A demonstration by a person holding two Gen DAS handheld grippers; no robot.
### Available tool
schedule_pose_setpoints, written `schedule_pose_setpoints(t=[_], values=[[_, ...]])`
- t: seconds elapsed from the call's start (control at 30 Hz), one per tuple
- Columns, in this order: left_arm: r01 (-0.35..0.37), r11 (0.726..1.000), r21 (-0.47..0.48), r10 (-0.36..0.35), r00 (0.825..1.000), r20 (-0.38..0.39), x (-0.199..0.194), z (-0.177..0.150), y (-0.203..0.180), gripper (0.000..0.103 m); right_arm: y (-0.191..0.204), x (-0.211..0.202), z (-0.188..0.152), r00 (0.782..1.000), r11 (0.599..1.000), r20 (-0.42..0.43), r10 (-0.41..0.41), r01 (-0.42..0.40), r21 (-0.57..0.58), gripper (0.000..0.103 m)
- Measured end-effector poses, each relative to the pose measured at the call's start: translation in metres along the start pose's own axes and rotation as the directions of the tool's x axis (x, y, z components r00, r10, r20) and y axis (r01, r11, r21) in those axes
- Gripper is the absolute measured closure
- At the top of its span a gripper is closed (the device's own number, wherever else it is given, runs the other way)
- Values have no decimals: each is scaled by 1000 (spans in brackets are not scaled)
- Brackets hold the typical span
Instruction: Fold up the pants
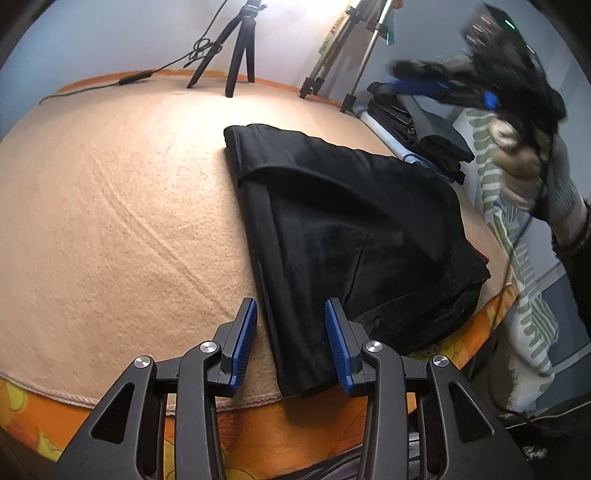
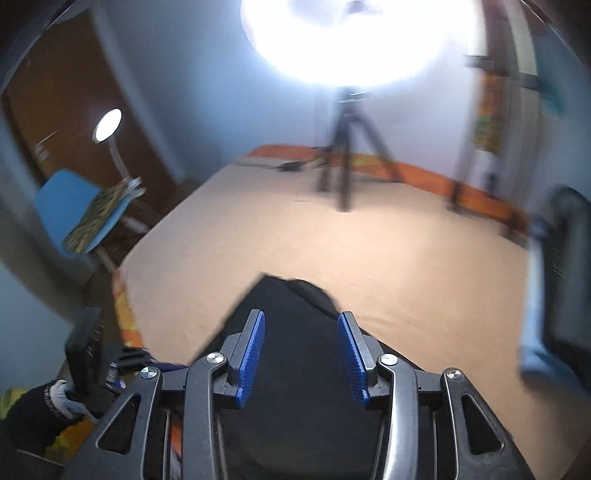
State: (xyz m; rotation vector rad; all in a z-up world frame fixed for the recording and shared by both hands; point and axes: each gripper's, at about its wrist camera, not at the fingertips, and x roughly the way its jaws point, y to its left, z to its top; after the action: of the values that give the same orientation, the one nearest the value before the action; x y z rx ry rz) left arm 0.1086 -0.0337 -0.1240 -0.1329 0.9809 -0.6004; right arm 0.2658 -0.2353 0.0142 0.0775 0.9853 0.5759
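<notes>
Black pants lie folded on the beige blanket, reaching to its near edge. My left gripper is open and empty, its blue pads straddling the near end of the pants just above them. My right gripper is open and empty, raised over the pants. In the left wrist view the right gripper shows blurred, high at the upper right, held by a gloved hand.
A black tripod and a silver tripod stand at the far edge. A stack of folded dark clothes lies at the right. A bright lamp shines ahead, with a blue chair at the left. The orange bedsheet borders the blanket.
</notes>
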Motion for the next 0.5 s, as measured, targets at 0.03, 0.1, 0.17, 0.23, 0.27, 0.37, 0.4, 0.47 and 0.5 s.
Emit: schedule_pose_setpoints(t=[0.03, 0.1, 0.17, 0.23, 0.27, 0.37, 0.4, 0.47, 0.5], values=[[3, 1000, -5, -3, 1000, 0, 1, -1, 0, 66, 4, 9, 5, 1000, 1000, -13, 16, -16, -7, 59], [17, 1000, -21, -17, 1000, 0, 2, -2, 1, 66, 12, 32, 16, 999, 999, -33, 39, -40, -25, 59], [34, 999, -35, -34, 999, 5, 2, -3, 2, 66, 19, 58, 25, 995, 996, -74, 65, -69, -53, 59], [46, 998, -39, -45, 999, 6, 2, -3, 1, 67, 22, 79, 31, 991, 994, -112, 78, -85, -62, 59], [47, 998, -37, -46, 999, 6, 3, -3, 0, 67, 24, 92, 34, 988, 993, -133, 84, -94, -65, 59], [50, 998, -40, -50, 999, 10, 3, -3, -2, 67, 25, 121, 39, 977, 991, -187, 101, -115, -67, 59], [53, 998, -44, -52, 999, 12, 3, -3, -2, 68, 25, 132, 40, 973, 991, -206, 101, -117, -67, 59], [55, 997, -48, -54, 998, 19, 2, -5, -1, 73, 25, 146, 40, 966, 990, -235, 112, -130, -63, 59], [50, 998, -48, -49, 999, 22, 1, -6, -1, 78, 25, 154, 40, 958, 988, -257, 125, -144, -56, 59]])
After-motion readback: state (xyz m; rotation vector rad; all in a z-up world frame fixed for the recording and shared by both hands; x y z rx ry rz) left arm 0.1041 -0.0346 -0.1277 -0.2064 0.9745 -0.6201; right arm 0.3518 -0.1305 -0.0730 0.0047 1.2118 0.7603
